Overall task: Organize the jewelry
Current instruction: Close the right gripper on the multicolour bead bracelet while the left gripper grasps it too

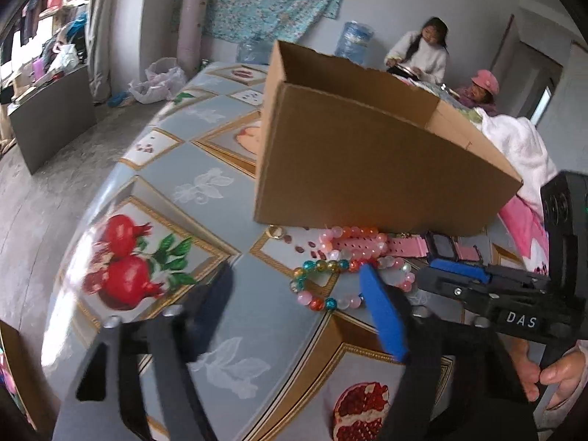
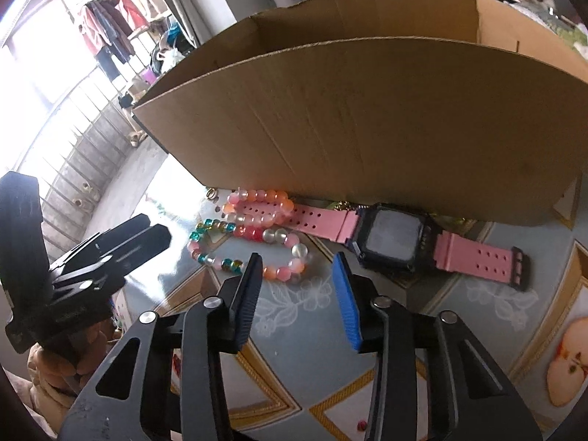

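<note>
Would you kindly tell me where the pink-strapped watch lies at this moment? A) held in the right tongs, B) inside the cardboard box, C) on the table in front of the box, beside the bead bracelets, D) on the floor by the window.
C: the pink-strapped watch lies flat on the patterned table just in front of the cardboard box, next to the bead bracelets, and the right tongs are open with nothing between them.

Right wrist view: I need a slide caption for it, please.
Right gripper open above a beaded bracelet, pink watch beside it, cardboard box behind.
</note>
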